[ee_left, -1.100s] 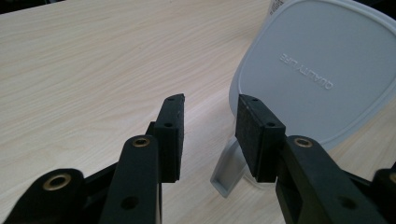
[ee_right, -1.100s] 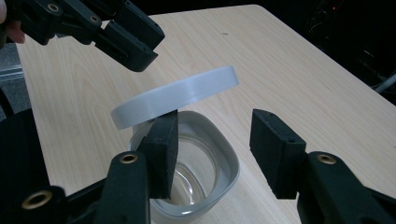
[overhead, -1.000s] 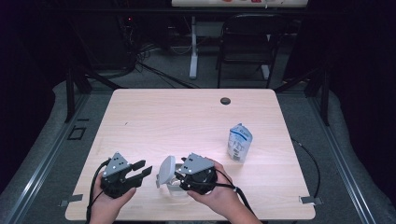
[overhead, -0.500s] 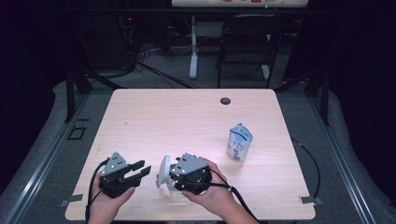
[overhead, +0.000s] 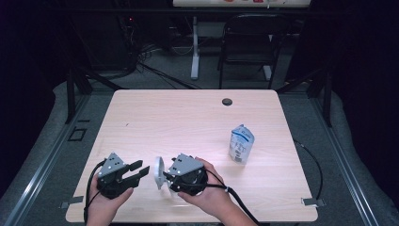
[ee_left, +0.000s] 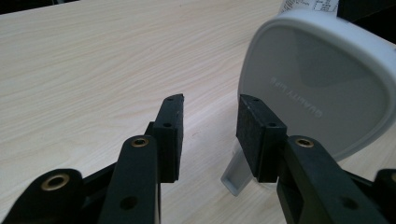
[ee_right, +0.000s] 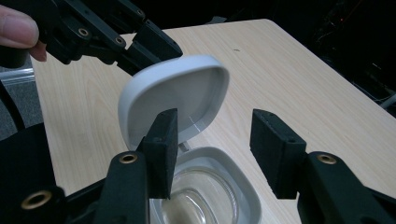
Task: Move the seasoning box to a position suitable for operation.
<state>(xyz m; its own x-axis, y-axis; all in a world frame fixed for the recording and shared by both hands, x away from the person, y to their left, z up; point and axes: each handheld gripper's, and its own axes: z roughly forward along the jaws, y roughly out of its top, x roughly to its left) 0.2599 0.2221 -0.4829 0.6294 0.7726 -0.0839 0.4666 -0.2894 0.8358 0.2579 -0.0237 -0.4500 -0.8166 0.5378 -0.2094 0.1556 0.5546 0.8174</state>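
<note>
A small white container lies between my right gripper's jaws, its base showing a clear round opening. Its flip lid stands open and upright. The right gripper is shut on the base and points left, held in a hand near the table's front edge. My left gripper faces it from the left, tips just short of the lid. In the left gripper view the lid rises behind the right pad. The left gripper is open; its jaws have just been opening, with only bare table between them.
A white and blue pouch stands upright on the wooden table, to the right of my hands. A black grommet hole sits near the far edge. A chair and cables lie beyond the table.
My right gripper has shifted a little to the left with the container, bringing the lid closer to the left gripper. The left hand has stayed in place.
</note>
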